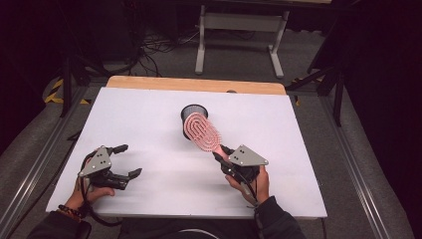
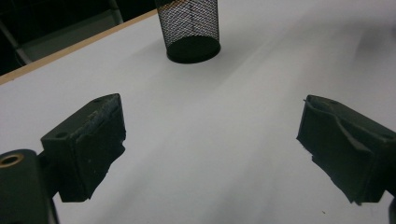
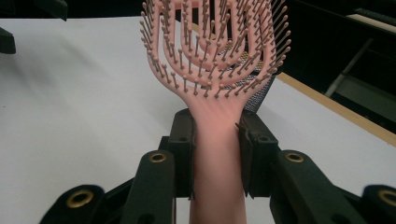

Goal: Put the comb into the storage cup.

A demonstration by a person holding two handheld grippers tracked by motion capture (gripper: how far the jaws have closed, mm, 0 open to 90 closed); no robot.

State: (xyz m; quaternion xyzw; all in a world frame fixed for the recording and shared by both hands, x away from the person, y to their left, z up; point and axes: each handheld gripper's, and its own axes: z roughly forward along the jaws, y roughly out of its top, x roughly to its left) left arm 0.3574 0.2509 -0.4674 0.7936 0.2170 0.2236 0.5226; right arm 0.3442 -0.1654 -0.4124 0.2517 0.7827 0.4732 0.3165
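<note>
A pink hairbrush (image 1: 203, 131) with a vented, bristled head is held by its handle in my right gripper (image 1: 222, 155), whose jaws are shut on it. In the right gripper view the hairbrush (image 3: 212, 70) rises upright between the black pads (image 3: 183, 140). Its head reaches up to the black mesh cup (image 1: 193, 113), which stands upright at mid-table and partly shows behind the bristles. My left gripper (image 1: 127, 160) rests low at the table's front left, open, with nothing between its fingers. In the left gripper view the mesh cup (image 2: 189, 28) stands ahead, well beyond the spread pads (image 2: 93, 144).
The white tabletop (image 1: 149, 124) has a wooden strip (image 1: 196, 84) along its far edge. Beyond it stand a grey table frame (image 1: 241, 30) and cables on the floor. Metal rails run along both sides of the table.
</note>
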